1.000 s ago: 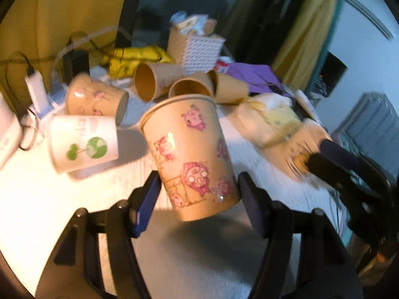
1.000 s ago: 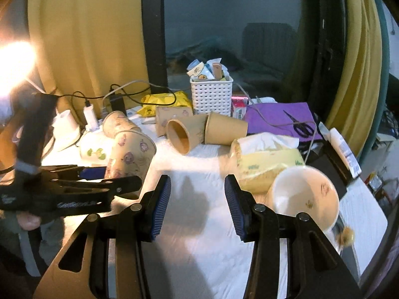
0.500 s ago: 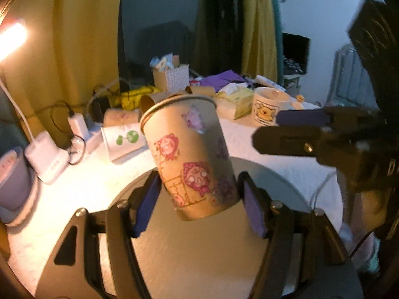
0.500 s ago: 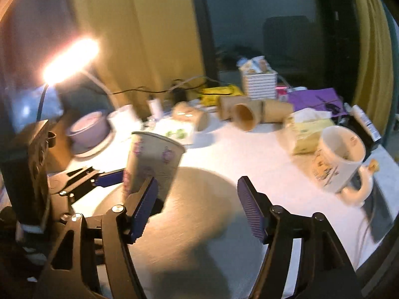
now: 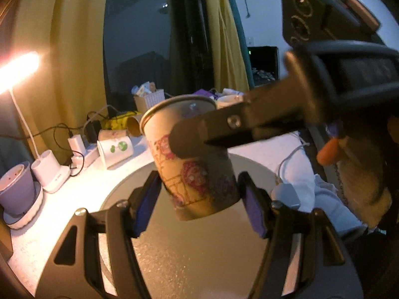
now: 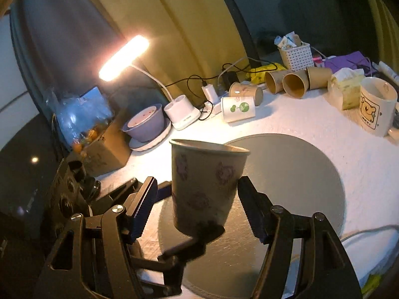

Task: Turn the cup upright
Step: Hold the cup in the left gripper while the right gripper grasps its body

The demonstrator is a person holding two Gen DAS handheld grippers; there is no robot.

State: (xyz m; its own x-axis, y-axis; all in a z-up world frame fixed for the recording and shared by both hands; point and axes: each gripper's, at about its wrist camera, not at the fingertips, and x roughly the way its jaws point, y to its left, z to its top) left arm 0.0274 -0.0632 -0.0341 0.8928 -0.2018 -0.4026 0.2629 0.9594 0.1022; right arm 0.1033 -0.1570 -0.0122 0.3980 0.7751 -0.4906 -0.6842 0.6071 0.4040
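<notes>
A paper cup with pink pig prints point(image 5: 197, 164) stands mouth up, slightly tilted, over a grey round mat point(image 5: 189, 254). My left gripper point(image 5: 199, 199) is shut on the paper cup near its base. My right gripper point(image 6: 197, 206) is open, its fingers on either side of the same cup point(image 6: 207, 182) without touching it. One right finger point(image 5: 224, 129) crosses in front of the cup in the left wrist view. The left gripper's fingertips point(image 6: 207, 231) show under the cup in the right wrist view.
Several paper cups lie on their sides at the back, one white with a green print point(image 6: 238, 108). A bear mug point(image 6: 376, 104), a tissue pack point(image 6: 345, 89), a white basket point(image 6: 296, 54), a lit desk lamp point(image 6: 124, 57), a purple bowl point(image 6: 146, 124) and cables surround the grey mat point(image 6: 294, 164).
The left gripper has carried the cup from the back clutter to above the grey mat. The right gripper has come in around the cup from the right side.
</notes>
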